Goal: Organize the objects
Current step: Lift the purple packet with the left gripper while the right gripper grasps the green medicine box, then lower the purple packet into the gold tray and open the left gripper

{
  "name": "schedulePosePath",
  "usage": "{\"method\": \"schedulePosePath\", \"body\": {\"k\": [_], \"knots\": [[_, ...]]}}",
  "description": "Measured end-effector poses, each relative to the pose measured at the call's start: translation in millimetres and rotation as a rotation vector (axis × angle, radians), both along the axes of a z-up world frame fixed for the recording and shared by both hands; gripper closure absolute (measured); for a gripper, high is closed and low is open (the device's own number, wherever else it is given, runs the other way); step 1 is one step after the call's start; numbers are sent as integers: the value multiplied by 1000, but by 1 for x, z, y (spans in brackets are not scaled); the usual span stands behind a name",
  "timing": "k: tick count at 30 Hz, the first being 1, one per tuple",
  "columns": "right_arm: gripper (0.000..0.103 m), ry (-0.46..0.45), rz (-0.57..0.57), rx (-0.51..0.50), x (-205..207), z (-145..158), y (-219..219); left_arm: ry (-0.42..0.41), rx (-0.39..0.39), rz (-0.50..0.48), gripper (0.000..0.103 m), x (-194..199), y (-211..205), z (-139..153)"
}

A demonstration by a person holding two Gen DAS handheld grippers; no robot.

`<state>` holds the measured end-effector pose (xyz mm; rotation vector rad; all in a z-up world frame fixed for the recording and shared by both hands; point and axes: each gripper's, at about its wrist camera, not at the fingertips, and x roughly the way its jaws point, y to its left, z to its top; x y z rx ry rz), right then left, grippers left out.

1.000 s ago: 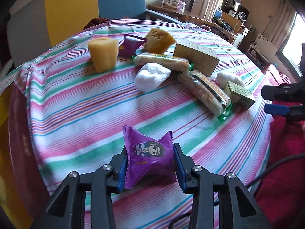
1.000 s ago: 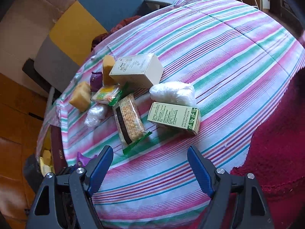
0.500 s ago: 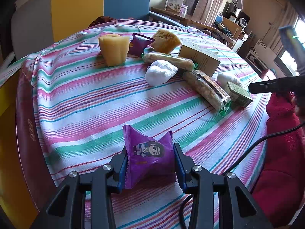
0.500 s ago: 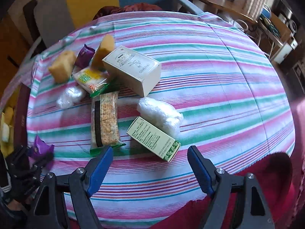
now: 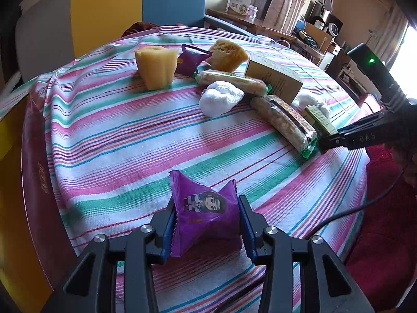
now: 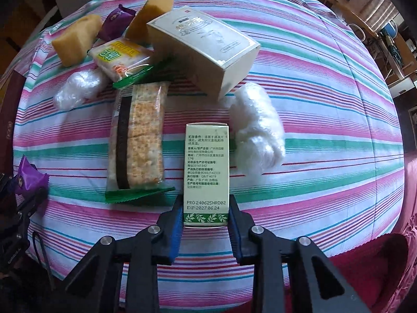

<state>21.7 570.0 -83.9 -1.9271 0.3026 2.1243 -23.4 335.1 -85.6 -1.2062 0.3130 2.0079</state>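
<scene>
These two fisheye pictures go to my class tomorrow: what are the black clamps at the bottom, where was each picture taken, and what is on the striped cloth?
No robot here: a person holds a black two-finger gripper in each hand, each with a camera looking along its fingers. The left-wrist picture shows the left gripper shut on a purple foil snack packet. The right-wrist picture looks down at the right gripper; its jaws have just closed on a small green-and-white cardboard box. On the striped tablecloth lie a clear cracker pack, a large cream box, yellow sponges and white plastic bundles.

two sponges (image 6: 75, 40), two purple packets (image 5: 206, 215), two boxes (image 6: 206, 168)
</scene>
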Motion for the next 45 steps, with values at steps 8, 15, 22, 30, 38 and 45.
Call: {"method": "schedulePosePath", "body": {"k": [8,15,22,30,38,45], "knots": [[67,72,-151,-111,10,2,31,16,-23,-1,58,3,4,0],[66,96,-224,-125,13,-1,48,27,-31,-3,59,3,5,-1],[72,120,-250,-153,24,-1,62,43,-34,5,59,3,6,-3],[72,144,-273,-186,36,-2,78,14,30,17,62,3,-4,5],[72,174,-285,-201,48,0,94,53,153,28,62,13,-37,62],[72,187,-281,-203,57,1,106,99,166,183,62,-4,-117,90]]}}
